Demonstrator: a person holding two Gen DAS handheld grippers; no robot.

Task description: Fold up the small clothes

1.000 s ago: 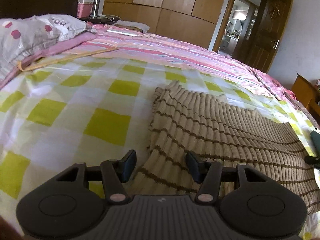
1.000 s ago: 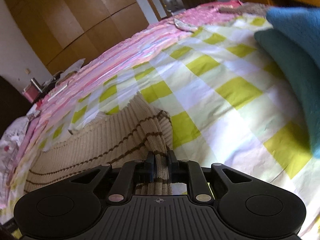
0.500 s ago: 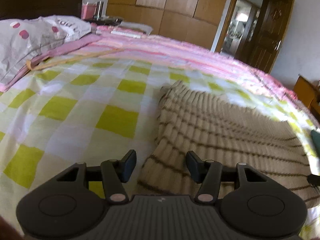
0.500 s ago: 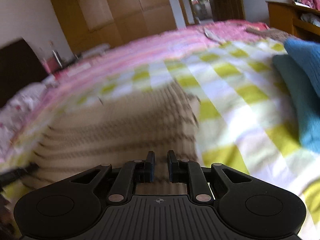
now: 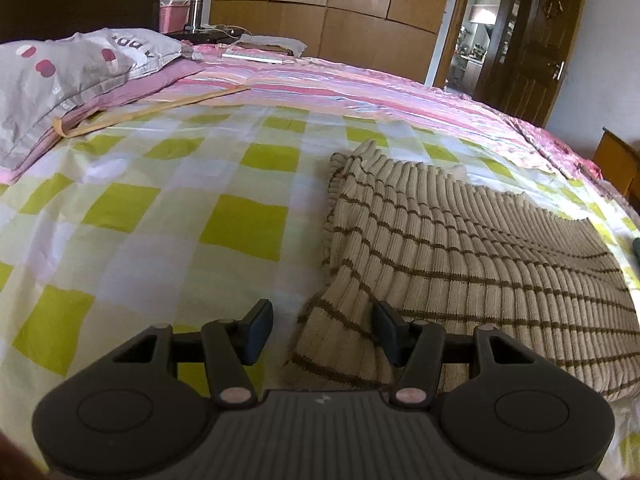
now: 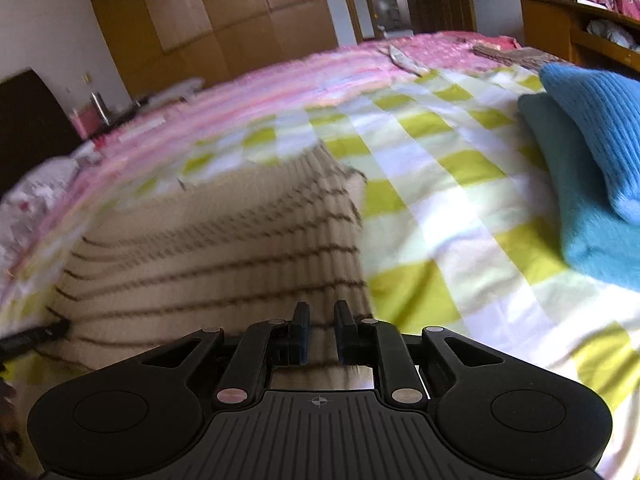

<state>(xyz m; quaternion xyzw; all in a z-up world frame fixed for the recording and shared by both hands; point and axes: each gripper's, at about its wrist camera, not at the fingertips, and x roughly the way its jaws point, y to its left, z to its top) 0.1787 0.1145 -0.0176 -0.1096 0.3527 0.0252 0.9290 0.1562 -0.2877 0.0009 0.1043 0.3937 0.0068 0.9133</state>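
Note:
A beige ribbed sweater with thin brown stripes [image 5: 460,248] lies spread on the green-and-white checked bedsheet [image 5: 160,216]. My left gripper [image 5: 320,330] is open, low over the sweater's near left corner, with a fold of fabric between its fingers. In the right wrist view the sweater [image 6: 224,240] is blurred. My right gripper [image 6: 319,326] hovers over its near right edge with a narrow gap between its fingers and nothing held.
A grey spotted pillow [image 5: 60,80] lies at the far left. Folded blue and teal knitwear [image 6: 588,168] sits on the right of the bed. A pink striped quilt [image 5: 360,88] covers the far side. Wooden wardrobes [image 5: 320,8] and a door stand behind.
My right gripper let go of the sweater's edge, opened slightly and swung back over the laid-down garment. My left gripper stayed open at the near corner and shifted slightly.

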